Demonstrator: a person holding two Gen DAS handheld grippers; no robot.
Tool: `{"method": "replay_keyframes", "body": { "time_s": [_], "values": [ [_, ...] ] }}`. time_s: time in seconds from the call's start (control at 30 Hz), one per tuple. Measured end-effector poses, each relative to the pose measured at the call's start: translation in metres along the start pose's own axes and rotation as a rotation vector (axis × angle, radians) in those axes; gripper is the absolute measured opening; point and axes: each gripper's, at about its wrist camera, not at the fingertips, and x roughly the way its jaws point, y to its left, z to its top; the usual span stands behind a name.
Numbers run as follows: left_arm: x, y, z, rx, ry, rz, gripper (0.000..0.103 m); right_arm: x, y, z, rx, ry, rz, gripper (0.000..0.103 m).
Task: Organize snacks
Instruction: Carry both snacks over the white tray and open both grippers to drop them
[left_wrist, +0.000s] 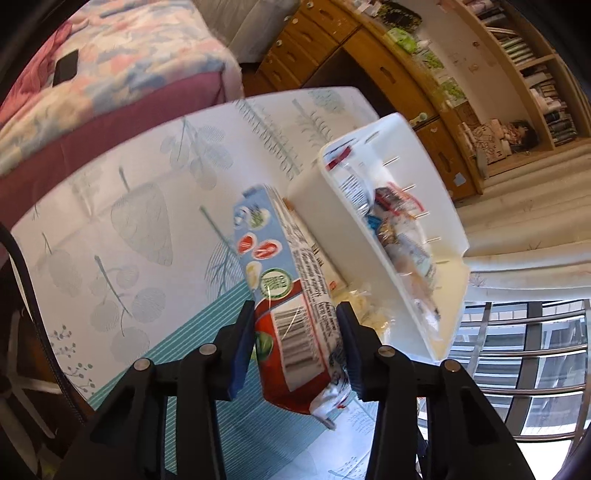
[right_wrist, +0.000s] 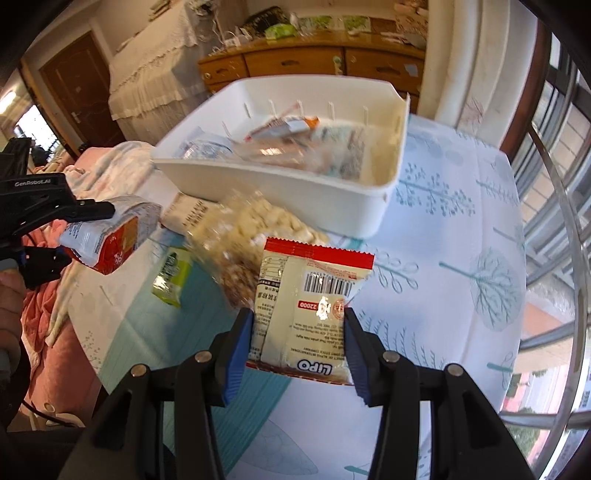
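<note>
Blue-padded fingers of the right gripper (right_wrist: 298, 345) fill the bottom of the right wrist view, closed on a cream and red snack packet (right_wrist: 308, 306) held above the surface (right_wrist: 461, 236), its barcode side facing the camera. Higher in that frame sits the white bin (right_wrist: 295, 195), its near wall just behind a clear bag of pale pieces (right_wrist: 258, 225) that lies on the cloth. A small green packet (right_wrist: 171, 275) lies on the surface at centre left, apart from the bin.

At the left edge of the same view the left gripper (right_wrist: 74, 236) clamps a red and blue pack (right_wrist: 107, 240) in the air. From the left wrist camera that pack (left_wrist: 291, 295) runs up the middle of the frame between the closed fingers, its far end close to the bin's (left_wrist: 314, 199) outer wall; whether it touches cannot be told through the blur.

The bin already holds several wrapped snacks (right_wrist: 288, 144), piled along its floor, so part of the sorting looks done. What seems left: both held packets need to go in, and then the clear bag and the green packet, which still lie outside. I judge the task somewhere past halfway, with four items to place as far as these views show.
</note>
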Motion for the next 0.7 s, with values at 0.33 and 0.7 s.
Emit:
{"method": "replay_keyframes", "body": {
  "time_s": [0.33,0.7],
  "values": [
    [-0.033,-0.046,0.016,0.151,-0.031,-0.052,0.038,-0.013,0.010,0.031,-0.010,-0.098,0.016,0.048],
    [-0.052,-0.115,0.049,0.363,0.000,-0.111,0.038,-0.010,0.004,0.066,0.052,-0.160,-0.029,0.048]
  ]
}}
